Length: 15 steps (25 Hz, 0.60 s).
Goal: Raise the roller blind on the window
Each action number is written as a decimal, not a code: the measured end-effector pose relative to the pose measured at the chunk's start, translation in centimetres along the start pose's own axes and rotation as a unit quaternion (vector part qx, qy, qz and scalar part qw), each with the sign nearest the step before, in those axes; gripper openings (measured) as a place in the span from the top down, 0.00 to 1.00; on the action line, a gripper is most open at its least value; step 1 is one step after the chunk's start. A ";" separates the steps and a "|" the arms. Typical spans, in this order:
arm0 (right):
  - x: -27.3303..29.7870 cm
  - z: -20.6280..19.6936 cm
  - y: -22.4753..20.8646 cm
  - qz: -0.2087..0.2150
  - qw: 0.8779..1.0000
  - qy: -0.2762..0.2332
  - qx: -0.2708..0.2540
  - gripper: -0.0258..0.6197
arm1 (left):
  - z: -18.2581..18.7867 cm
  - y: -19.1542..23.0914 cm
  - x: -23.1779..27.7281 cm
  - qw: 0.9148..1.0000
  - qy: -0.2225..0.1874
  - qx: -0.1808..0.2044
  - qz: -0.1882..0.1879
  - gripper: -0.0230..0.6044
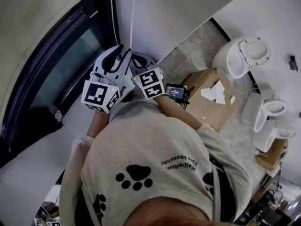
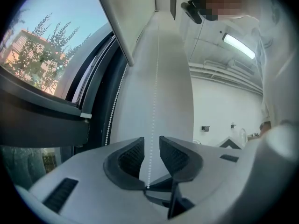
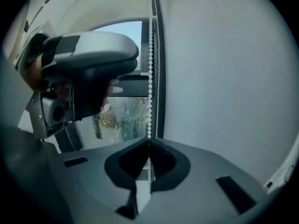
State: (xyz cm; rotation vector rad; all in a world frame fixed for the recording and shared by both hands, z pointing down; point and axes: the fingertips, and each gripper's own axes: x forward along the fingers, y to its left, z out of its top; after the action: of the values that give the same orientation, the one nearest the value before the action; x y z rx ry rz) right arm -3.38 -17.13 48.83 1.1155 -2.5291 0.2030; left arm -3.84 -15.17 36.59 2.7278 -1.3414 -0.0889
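Note:
The white bead chain (image 3: 150, 78) hangs beside the window. My right gripper (image 3: 149, 143) is shut on one strand of it, the beads rising straight up from the pinched pads. My left gripper (image 2: 151, 149) is higher and points level. Its jaws stand apart with a strand of the chain (image 2: 153, 106) running between the pads without touching them. A second strand (image 2: 116, 107) hangs by the dark window frame. The grey roller blind (image 2: 133, 17) covers the top of the window. In the head view both grippers, left (image 1: 121, 55) and right (image 1: 141, 62), are side by side at the chain (image 1: 133, 13).
The dark window frame (image 1: 56, 79) and the white sill (image 1: 77, 121) lie to the left. Behind the person stand a cardboard box (image 1: 211, 100) and two white toilets (image 1: 242, 55) (image 1: 268, 112) on the stone floor. The left gripper's body (image 3: 84, 73) fills the left of the right gripper view.

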 end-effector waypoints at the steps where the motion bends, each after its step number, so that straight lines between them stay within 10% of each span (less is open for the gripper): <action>1: 0.0 -0.2 0.1 0.001 1.000 0.002 -0.002 0.95 | 0.3 -0.1 0.1 1.000 -0.002 0.002 -0.001 0.79; 15: 0.3 -0.1 0.9 0.005 1.000 -0.001 -0.018 0.95 | 7.5 -0.3 2.2 0.998 -0.046 0.043 -0.011 0.85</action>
State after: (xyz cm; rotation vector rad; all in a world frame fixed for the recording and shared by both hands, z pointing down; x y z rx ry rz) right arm -4.19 -16.62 49.05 1.0915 -2.5303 0.1589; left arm -3.00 -17.21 29.11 2.8432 -1.3709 -0.1643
